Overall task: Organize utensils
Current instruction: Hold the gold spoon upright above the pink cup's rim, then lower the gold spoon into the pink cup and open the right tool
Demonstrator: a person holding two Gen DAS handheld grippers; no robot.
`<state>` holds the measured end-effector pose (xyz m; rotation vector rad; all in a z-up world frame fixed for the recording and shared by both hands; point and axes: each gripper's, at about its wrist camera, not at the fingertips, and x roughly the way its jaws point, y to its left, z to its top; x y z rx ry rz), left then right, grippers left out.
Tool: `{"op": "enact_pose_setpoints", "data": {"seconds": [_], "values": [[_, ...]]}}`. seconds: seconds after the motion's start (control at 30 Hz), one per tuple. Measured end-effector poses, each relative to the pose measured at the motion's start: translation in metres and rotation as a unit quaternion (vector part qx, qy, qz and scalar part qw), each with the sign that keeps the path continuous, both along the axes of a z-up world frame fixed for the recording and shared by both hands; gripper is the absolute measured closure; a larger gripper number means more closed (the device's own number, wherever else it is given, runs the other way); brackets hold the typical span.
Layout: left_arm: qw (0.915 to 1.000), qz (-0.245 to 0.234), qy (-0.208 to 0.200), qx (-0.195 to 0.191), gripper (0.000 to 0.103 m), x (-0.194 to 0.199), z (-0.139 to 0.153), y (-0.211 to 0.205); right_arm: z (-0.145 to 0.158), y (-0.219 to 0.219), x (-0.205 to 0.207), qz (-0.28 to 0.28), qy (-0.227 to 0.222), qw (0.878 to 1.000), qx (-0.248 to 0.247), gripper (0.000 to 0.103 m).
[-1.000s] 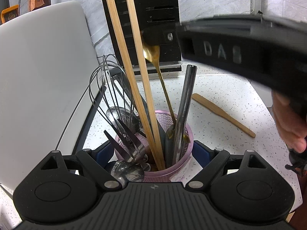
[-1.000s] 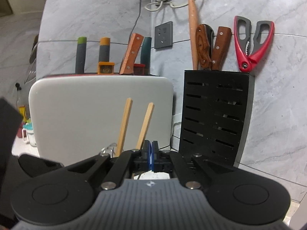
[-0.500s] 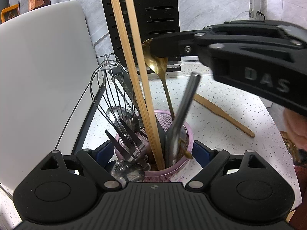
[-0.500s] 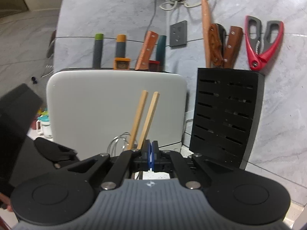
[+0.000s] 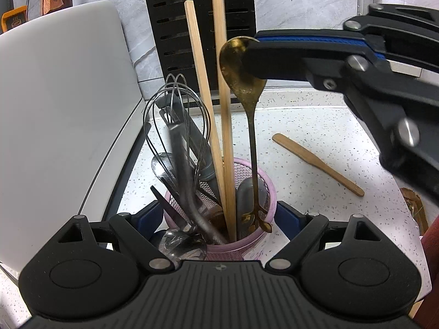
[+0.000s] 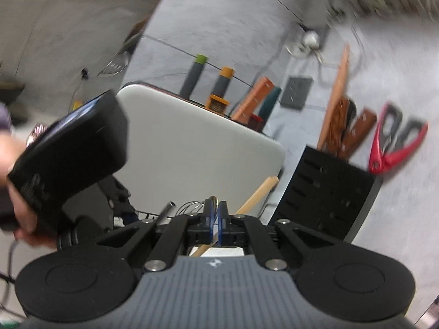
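Clearly, the right gripper point(image 5: 251, 52) has its blue-padded fingers pinched on the bowl of a gold spoon point(image 5: 242, 67), whose thin handle hangs almost straight down, its leaf-shaped end inside the pink mesh utensil cup point(image 5: 267, 192). The left gripper point(image 5: 219, 213) stands spread wide around that cup, one blue pad at each side of it. Two bamboo chopsticks point(image 5: 219, 115), a wire whisk point(image 5: 175, 126) and steel cutlery stand upright in the cup. No lettering can be read. A bamboo spatula point(image 5: 318, 164) lies flat on the white speckled countertop point(image 5: 315, 126), before a black slotted knife block point(image 5: 203, 19), a white cutting board point(image 5: 63, 104) and a grey marble wall point(image 5: 301, 2).
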<state>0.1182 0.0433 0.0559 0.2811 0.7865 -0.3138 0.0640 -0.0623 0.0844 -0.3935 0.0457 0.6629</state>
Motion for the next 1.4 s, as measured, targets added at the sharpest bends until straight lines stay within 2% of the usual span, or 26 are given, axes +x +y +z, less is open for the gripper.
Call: {"op": "enact_pose_setpoints", "data": {"seconds": [0.1,0.23,0.47,0.6,0.83,0.9,1.17,1.3,1.4], "values": [[1.0000,0.000,0.000,0.000,0.002,-0.001,0.000,0.000,-0.006,0.001,-0.006,-0.006,-0.039,0.999,-0.018,0.103],[1.0000,0.000,0.000,0.000,0.002,-0.001,0.000,0.000,-0.016,0.002,-0.005,-0.021,-0.069,0.997,-0.013,0.103],[1.0000,-0.001,0.000,0.000,0.002,-0.001,0.000,0.000,-0.017,-0.001,0.003,-0.028,-0.054,0.998,0.005,0.103],[1.0000,0.000,-0.001,0.001,0.002,0.000,0.000,0.000,-0.020,0.000,-0.002,-0.039,-0.075,0.996,0.007,0.103],[1.0000,0.003,-0.003,-0.001,0.002,-0.003,-0.001,0.002,-0.024,0.016,0.007,-0.055,-0.083,0.995,0.031,0.103],[1.0000,0.002,-0.005,0.002,0.002,-0.004,-0.001,0.001,-0.024,0.016,0.012,-0.056,-0.073,0.995,0.038,0.103],[1.0000,0.000,-0.006,0.000,0.002,-0.006,-0.002,0.000,-0.011,0.001,0.020,-0.027,0.014,0.997,0.076,0.103],[1.0000,-0.001,-0.007,0.000,0.002,-0.006,-0.002,0.001,0.002,-0.014,0.020,-0.018,0.065,0.994,0.088,0.103],[1.0000,0.000,-0.007,-0.001,0.002,-0.006,-0.002,0.001,0.006,-0.025,0.027,-0.021,0.089,0.988,0.125,0.103]]}}
